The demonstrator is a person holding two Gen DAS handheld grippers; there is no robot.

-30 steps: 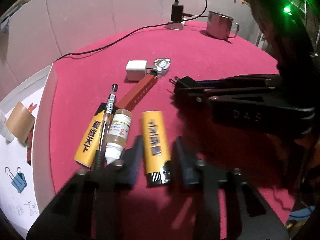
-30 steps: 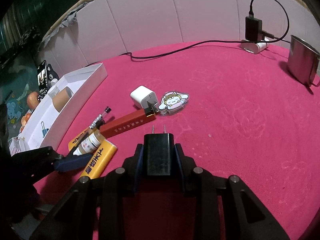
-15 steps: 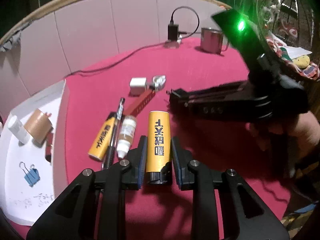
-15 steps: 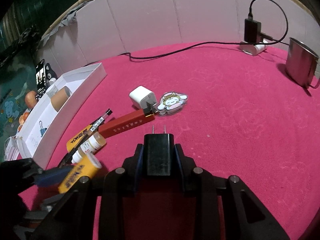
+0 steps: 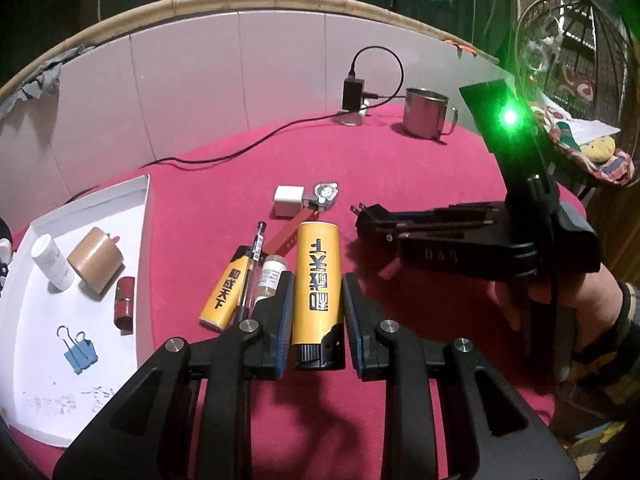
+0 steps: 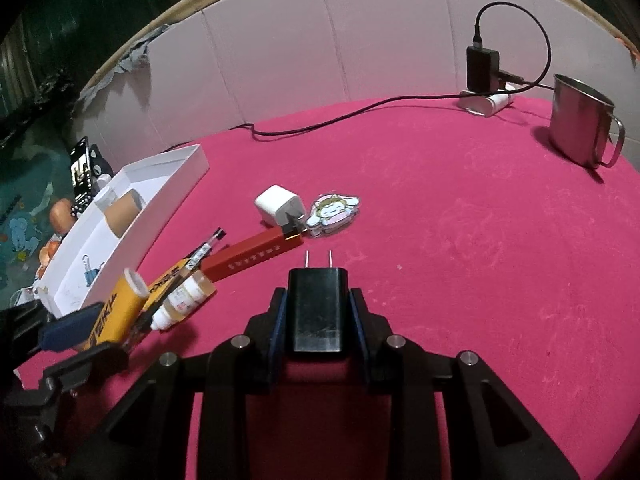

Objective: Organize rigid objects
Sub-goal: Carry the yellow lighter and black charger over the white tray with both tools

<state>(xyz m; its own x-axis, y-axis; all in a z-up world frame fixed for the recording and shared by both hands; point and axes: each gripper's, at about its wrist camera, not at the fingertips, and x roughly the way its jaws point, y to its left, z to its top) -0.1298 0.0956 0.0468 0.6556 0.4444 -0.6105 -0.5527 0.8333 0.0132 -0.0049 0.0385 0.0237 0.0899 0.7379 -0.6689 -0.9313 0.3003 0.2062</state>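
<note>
Here we see the round red surface (image 6: 460,240), the largest thing in view, with a white tray (image 5: 138,216) at its left edge. In the tray lie a brown tape roll (image 5: 95,260), a white bottle (image 5: 52,262), a small red cylinder (image 5: 125,300) and a blue binder clip (image 5: 80,354). A steel mug (image 6: 580,120) stands at the far right, near a black plugged-in adapter (image 6: 482,68) with its cable.

Our left hand-held gripper (image 5: 316,320) is closed on a yellow tube (image 5: 318,288), its pads pressed to both sides; the tube points forward and, in the right wrist view, looks raised off the surface. Our right hand-held gripper (image 6: 318,312) is clamped on a black charger (image 6: 318,304), prongs pointing forward, above the middle of the surface.

Just left of the held tube lies a cluster: a second yellow tube (image 5: 226,292), a pen (image 5: 252,268) resting across it, and a small dropper bottle (image 6: 186,300). A red stick (image 6: 252,258) runs from there toward a white charger cube (image 6: 278,208), and a cartoon charm (image 6: 334,212) lies just beside the cube.
</note>
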